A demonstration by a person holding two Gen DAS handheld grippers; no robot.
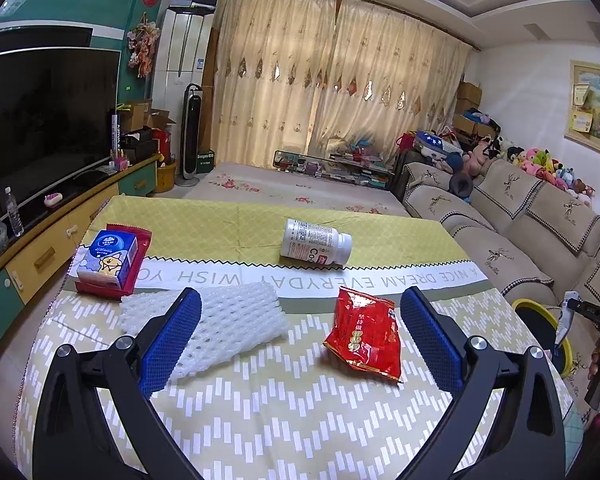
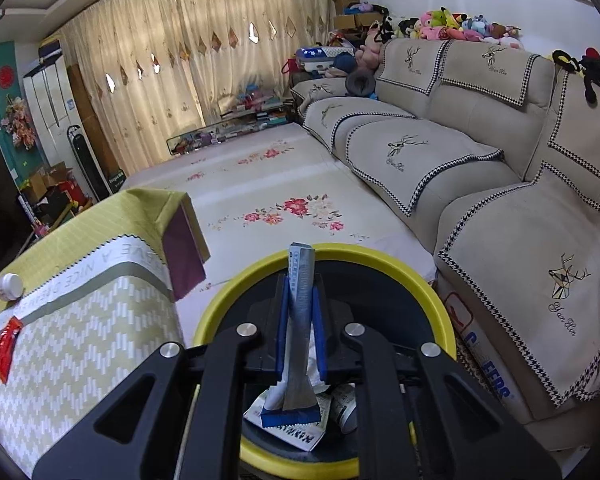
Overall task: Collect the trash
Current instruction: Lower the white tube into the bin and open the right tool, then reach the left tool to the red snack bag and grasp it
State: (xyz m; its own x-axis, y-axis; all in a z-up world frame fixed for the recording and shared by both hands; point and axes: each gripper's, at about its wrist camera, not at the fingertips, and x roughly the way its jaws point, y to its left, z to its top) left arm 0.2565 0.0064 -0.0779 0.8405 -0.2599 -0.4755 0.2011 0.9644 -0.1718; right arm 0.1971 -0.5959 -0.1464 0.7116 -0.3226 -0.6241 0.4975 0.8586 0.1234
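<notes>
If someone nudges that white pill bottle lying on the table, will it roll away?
Probably. The white pill bottle lies on its side and is round, so it should roll. The tablecloth may slow it. Looks rigid; weight unclear.

The bench wears a yellow-green cloth (image 1: 260, 412) patterned with white dashes in zigzag rows — one white band carries grey lettering. On it lie a glossy red foil snack packet (image 1: 365, 334) with gold print, a white foam mesh sleeve (image 1: 224, 326), a white plastic pill bottle (image 1: 315, 241) and a blue tissue pack (image 1: 107, 257). The round bin (image 2: 440, 304) is black with a yellow rim; both tools have blue pads.
</notes>
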